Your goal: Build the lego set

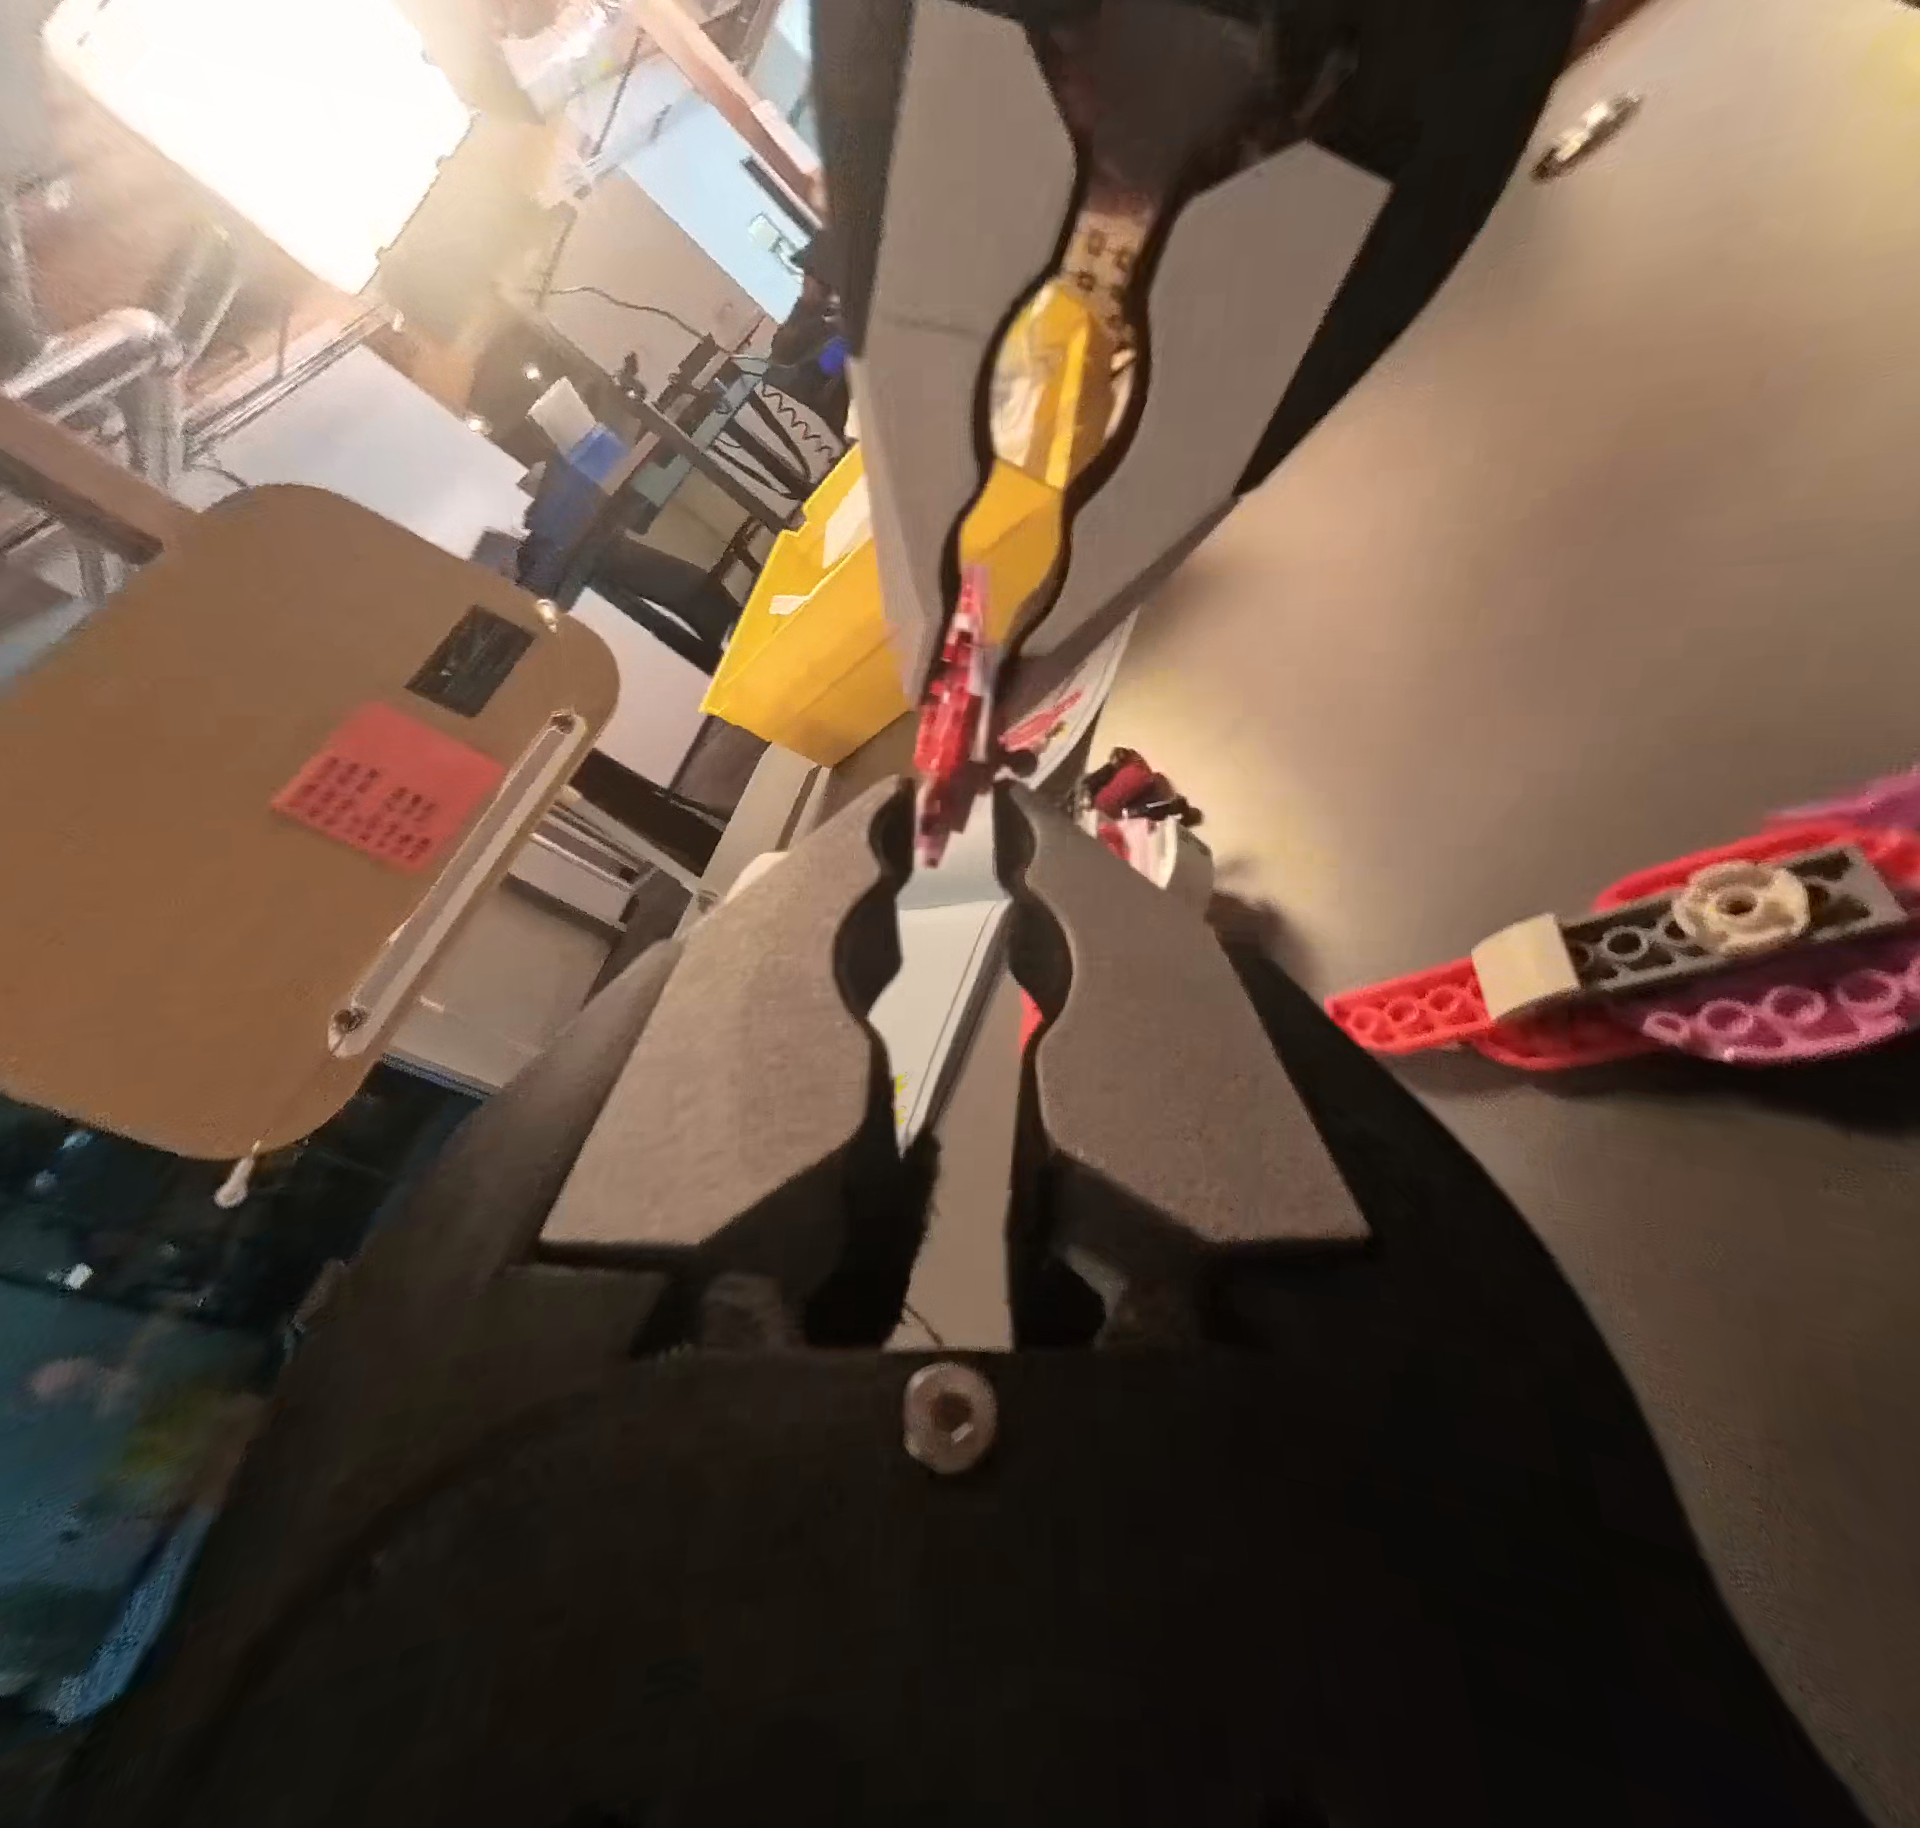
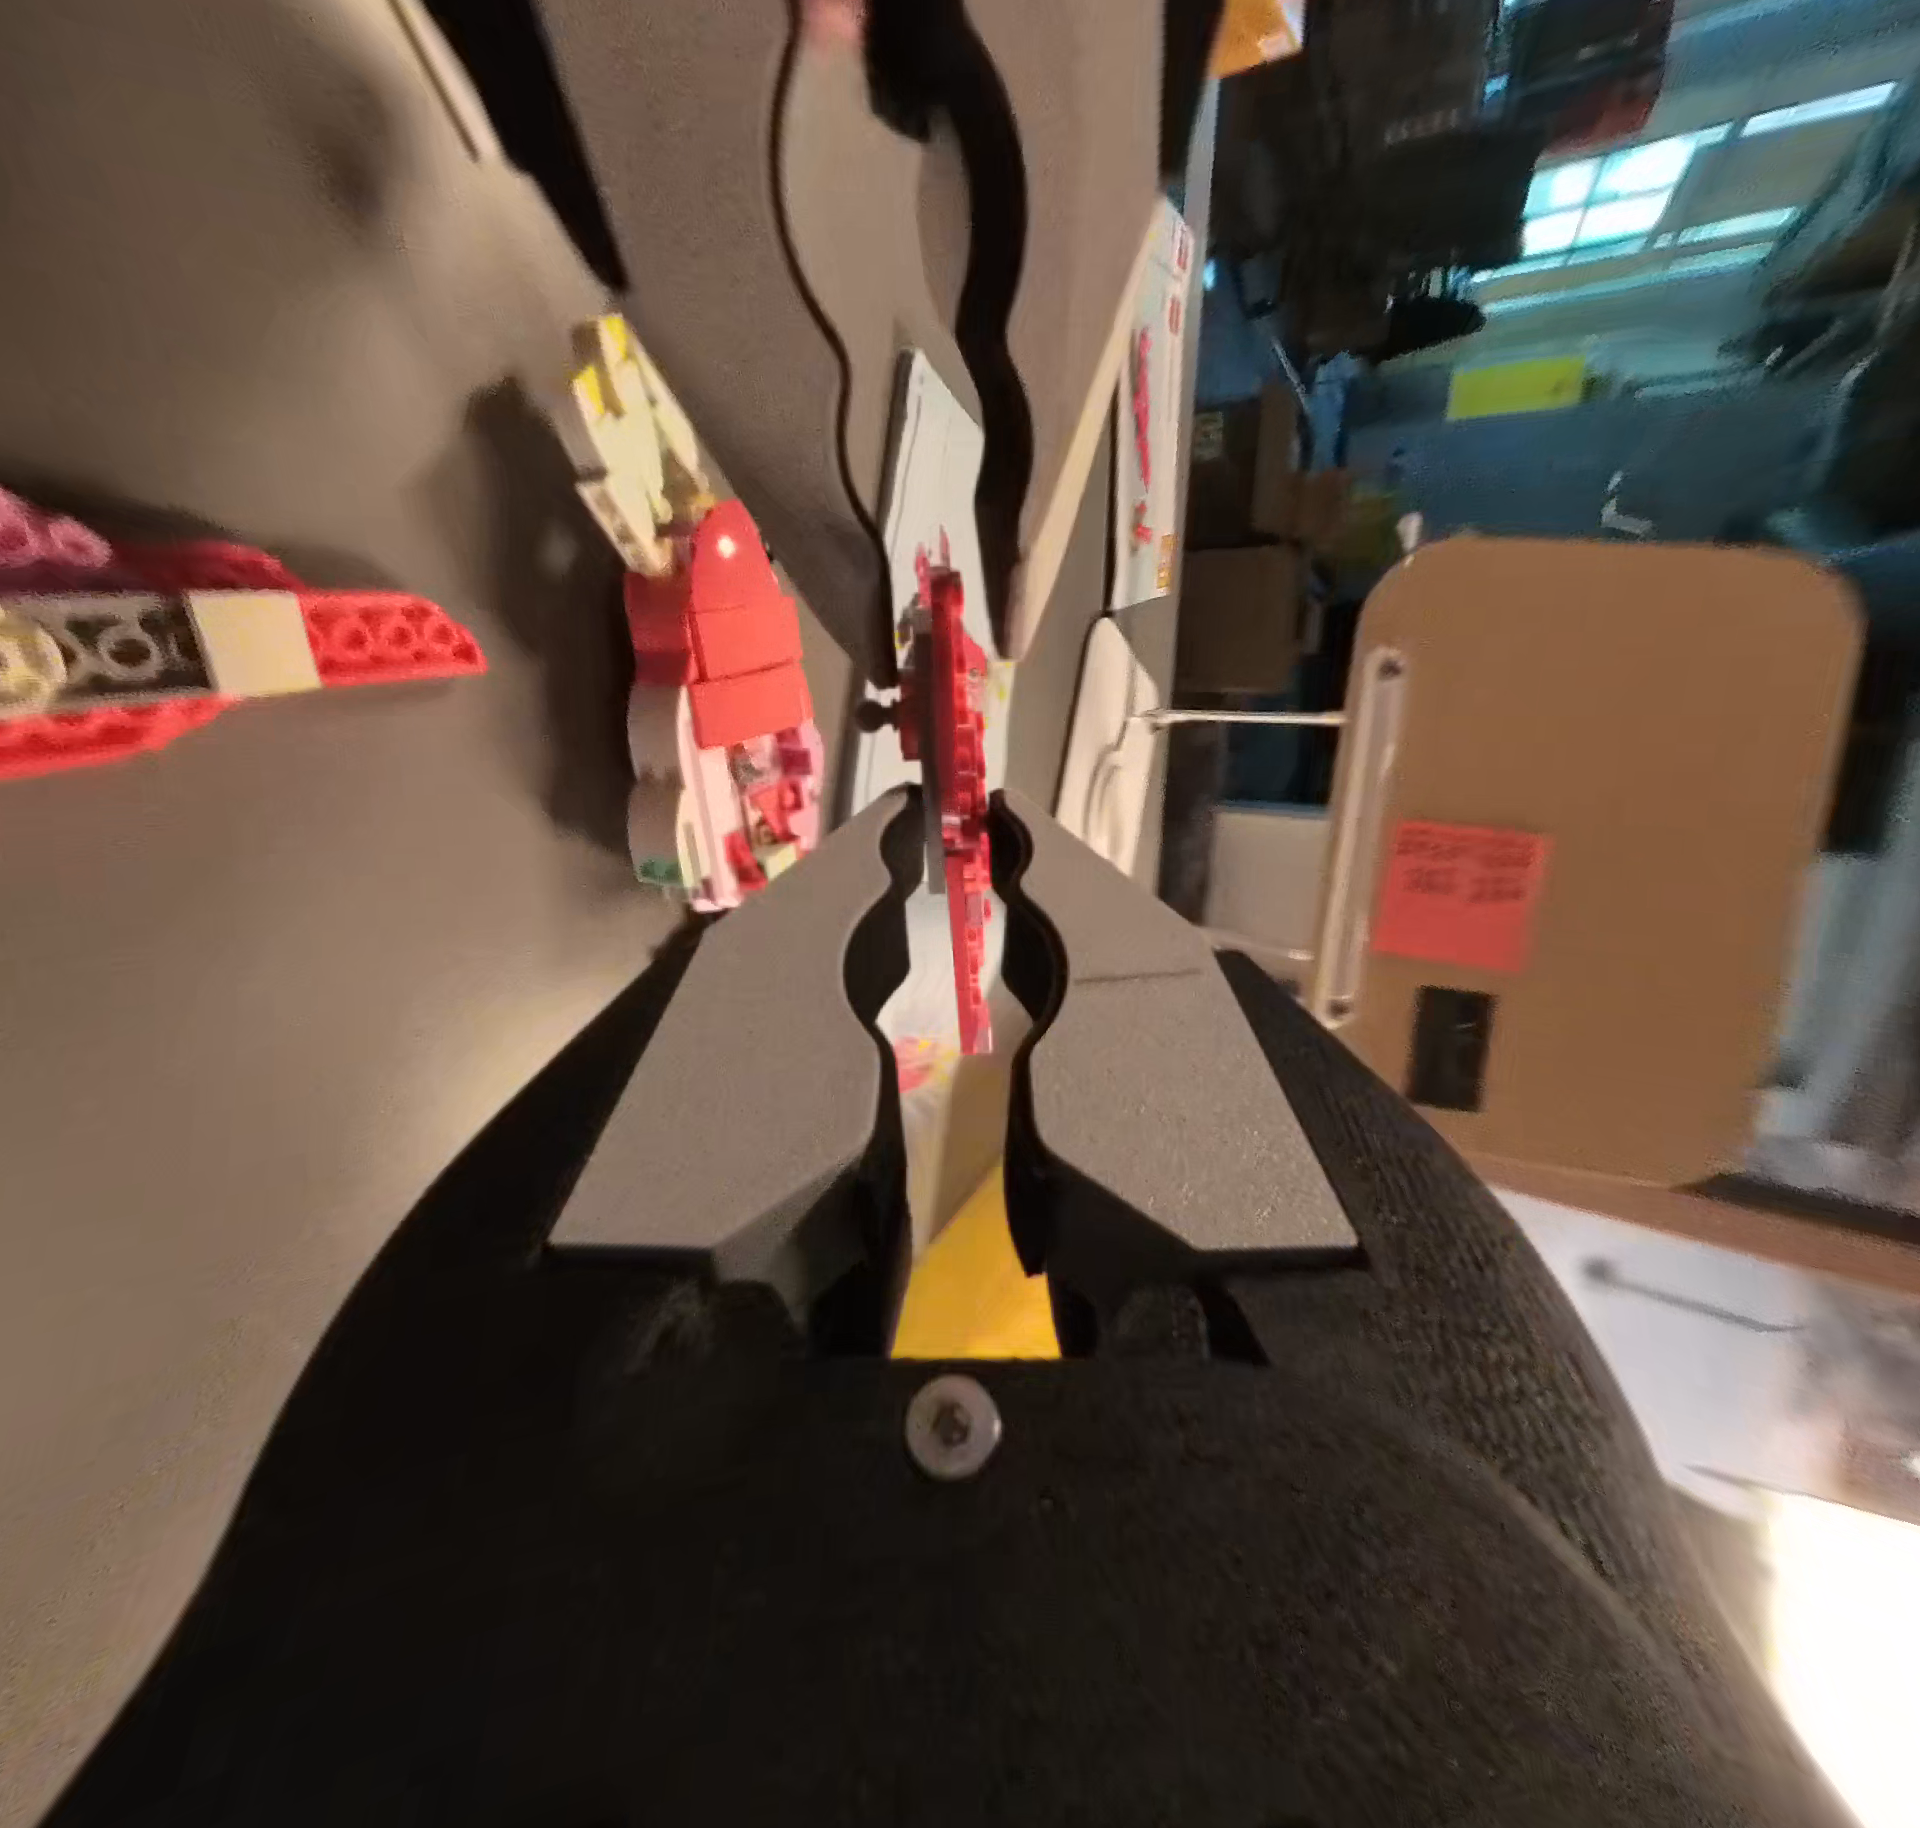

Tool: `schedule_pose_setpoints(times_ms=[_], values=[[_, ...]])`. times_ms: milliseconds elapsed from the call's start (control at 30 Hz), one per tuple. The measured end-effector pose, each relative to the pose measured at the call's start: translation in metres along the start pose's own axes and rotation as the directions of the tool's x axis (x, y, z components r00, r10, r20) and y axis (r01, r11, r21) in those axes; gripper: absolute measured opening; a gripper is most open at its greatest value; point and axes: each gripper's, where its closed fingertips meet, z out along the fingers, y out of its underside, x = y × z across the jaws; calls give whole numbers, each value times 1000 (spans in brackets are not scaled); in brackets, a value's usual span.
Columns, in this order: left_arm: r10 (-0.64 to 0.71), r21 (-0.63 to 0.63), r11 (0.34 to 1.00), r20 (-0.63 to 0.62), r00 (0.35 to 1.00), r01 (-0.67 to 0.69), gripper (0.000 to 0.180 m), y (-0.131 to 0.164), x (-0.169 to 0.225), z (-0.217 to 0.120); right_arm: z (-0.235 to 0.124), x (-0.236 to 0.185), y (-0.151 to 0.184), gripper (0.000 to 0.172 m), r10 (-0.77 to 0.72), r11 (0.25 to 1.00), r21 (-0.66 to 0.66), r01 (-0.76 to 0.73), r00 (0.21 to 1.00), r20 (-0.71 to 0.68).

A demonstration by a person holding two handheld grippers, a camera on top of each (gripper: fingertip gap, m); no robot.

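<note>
Both grippers, left gripper (image 1: 956,791) and right gripper (image 2: 954,802), are gripping one thin red brick assembly (image 2: 961,791) edge-on with jaws closed on it above the surface (image 1: 1558,635); uneven pulling could be snapping it apart.

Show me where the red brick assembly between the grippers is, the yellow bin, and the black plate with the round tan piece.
red brick assembly (image 2: 961,843): right wrist view, its middle.
yellow bin (image 1: 810,635): left wrist view, side wall.
black plate (image 1: 1787,895): left wrist view, studded top.

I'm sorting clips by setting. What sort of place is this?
Probably a workshop or lab: a dark worktable with toy-brick pieces, a yellow parts bin, cluttered shelving behind.
</note>
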Motion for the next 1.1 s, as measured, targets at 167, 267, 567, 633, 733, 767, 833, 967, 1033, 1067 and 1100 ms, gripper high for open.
schedule_pose_setpoints(times_ms=[167,267,567,633,733,767,833,967,1033,1067,1100], values=[[-49,-5,999,-82,995,48,9,4,9,1,0,-6,0,9,-76,997,7,76,997,22],[-142,33,988,-143,979,149,6,0,9,-3,-1,-6,-3,15,-102,993,61,102,995,4],[-417,-283,888,-164,894,362,78,51,20,11,17,-2,23,9,43,999,-19,-44,997,-70],[-497,-402,829,-210,842,389,88,71,33,16,24,-6,32,9,76,995,-55,-82,991,-114],[-570,-486,770,-232,788,414,84,85,43,27,32,-14,41,9,80,990,-100,-99,980,-180],[-569,-496,770,-247,784,402,79,88,46,30,34,-16,42,9,85,988,-109,-108,976,-200],[-558,-512,773,-264,787,376,65,92,51,35,37,-21,43,9,111,984,-112,-139,968,-225],[-566,-523,766,-271,779,374,52,91,52,38,42,-31,41,9,98,984,-118,-135,957,-275],[-615,-526,736,-256,746,426,52,90,52,38,45,-35,43,9,81,982,-140,-127,952,-295],[-646,-532,715,-254,720,454,51,89,52,38,46,-34,45,9,75,980,-151,-127,948,-310],[-667,-534,700,-254,700,473,51,88,52,38,46,-32,47,9,77,979,-154,-134,942,-325]])
